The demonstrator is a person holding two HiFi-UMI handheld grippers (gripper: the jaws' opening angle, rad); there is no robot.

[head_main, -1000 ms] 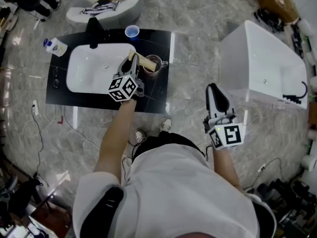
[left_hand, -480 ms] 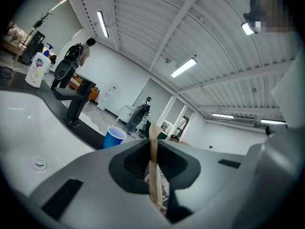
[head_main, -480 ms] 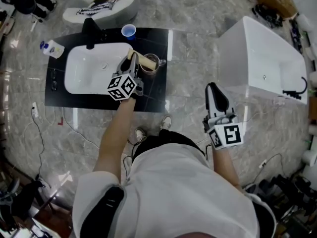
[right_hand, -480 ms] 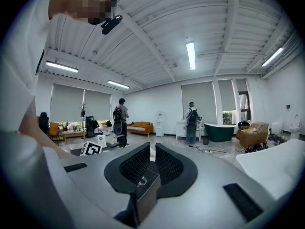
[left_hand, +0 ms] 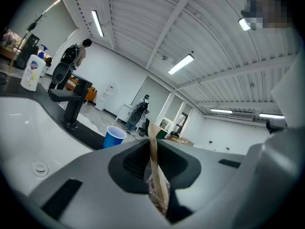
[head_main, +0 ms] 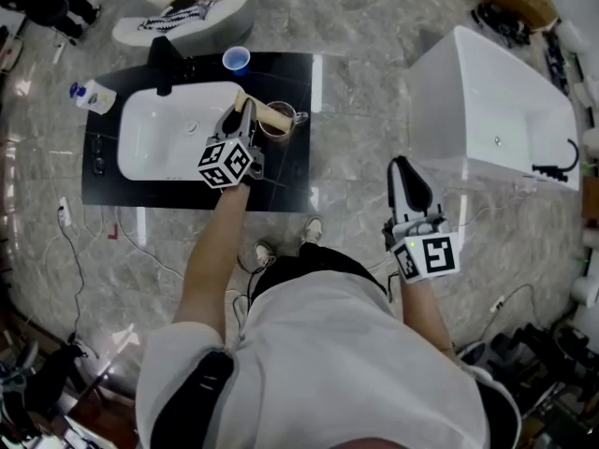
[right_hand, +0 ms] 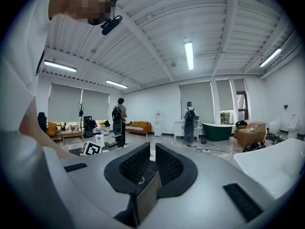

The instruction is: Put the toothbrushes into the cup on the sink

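Grey marble floor. On it stands a black counter point(head_main: 285, 171) with an inset white basin point(head_main: 159, 138).

- Toothbrush point(head_main: 271, 113) point(left_hand: 155, 166): in a tan wrapper. It is held roughly level over the counter's right part, and one end reaches across the mouth of the cup. Whether it touches the rim cannot be told.
- Left gripper point(head_main: 245, 115): clenched on the toothbrush, with the wrapper pinched between its pads.
- Cup point(head_main: 278, 131): clear, with a handle. It stands on the counter just right of the basin.
- Blue cup point(head_main: 236, 59) point(left_hand: 113, 136): at the counter's far edge.
- Black faucet point(head_main: 164, 62) point(left_hand: 71, 101): behind the basin.
- Soap bottle point(head_main: 91, 94) point(left_hand: 32, 72): at the far left corner.
- Right gripper point(head_main: 402, 166) point(right_hand: 151, 163): well apart from the counter, over bare floor. Its jaws are closed to a thin slit with nothing between them.
- White bathtub point(head_main: 487, 110): to the right.
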